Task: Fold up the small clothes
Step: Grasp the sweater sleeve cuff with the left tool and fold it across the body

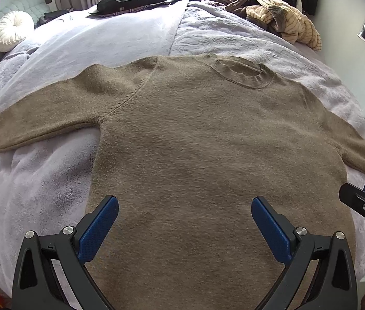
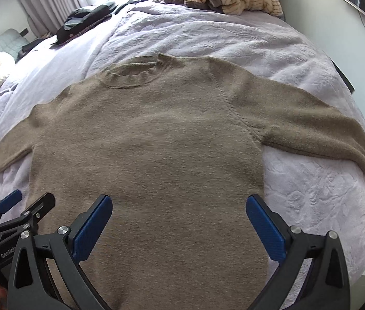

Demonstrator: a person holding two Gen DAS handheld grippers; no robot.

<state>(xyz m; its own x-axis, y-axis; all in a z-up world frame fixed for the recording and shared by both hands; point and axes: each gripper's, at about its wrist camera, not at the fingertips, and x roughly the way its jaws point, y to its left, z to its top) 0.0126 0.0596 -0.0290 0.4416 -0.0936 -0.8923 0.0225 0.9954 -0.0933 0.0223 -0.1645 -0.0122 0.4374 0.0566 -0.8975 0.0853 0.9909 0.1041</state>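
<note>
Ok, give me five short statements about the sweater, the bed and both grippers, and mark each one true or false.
1. The brown sweater lies flat with both sleeves spread out. True.
2. The left gripper is shut on the hem. False: it is open and holds nothing.
3. The right gripper is open. True.
4. The sweater's collar points toward the grippers. False: it lies at the far end.
5. The striped clothes are folded in a neat stack. False: they lie in a crumpled heap.

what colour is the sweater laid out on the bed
Plain brownish tan sweater, no pattern; the right wrist view shows it best.
</note>
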